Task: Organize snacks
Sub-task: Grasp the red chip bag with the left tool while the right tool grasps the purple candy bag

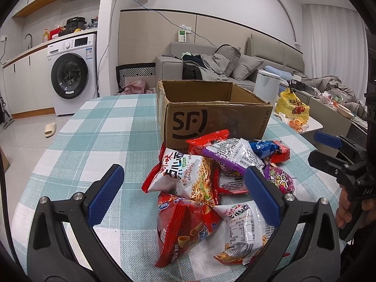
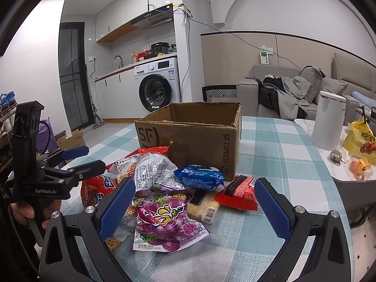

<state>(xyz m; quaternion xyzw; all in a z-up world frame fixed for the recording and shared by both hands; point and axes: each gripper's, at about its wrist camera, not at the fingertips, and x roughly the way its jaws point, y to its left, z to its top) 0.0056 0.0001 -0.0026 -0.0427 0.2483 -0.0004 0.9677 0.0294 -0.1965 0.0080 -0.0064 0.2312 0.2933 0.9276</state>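
An open, empty-looking cardboard box [image 1: 211, 117] [image 2: 195, 138] marked SF stands on the checked tablecloth [image 1: 94, 129]. In front of it lies a pile of snack packs: a white noodle-snack bag [image 1: 185, 176], a red bag [image 1: 185, 228], a purple candy pack [image 2: 164, 218], a blue pack [image 2: 199, 176] and a flat red pack [image 2: 237, 195]. My left gripper [image 1: 183, 197] is open, hovering over the near side of the pile. My right gripper [image 2: 195, 211] is open above the purple pack and holds nothing. Each gripper shows in the other's view: the right gripper [image 1: 317, 149] and the left gripper [image 2: 91, 158].
A low side table [image 2: 340, 176] to the right carries a white canister [image 2: 329, 119], a yellow bag [image 2: 360, 141] and orange peel. A sofa [image 1: 235, 70] stands behind the box and a washing machine [image 1: 70, 75] at the back left. Bare tablecloth [image 2: 270, 145] stretches beside the box.
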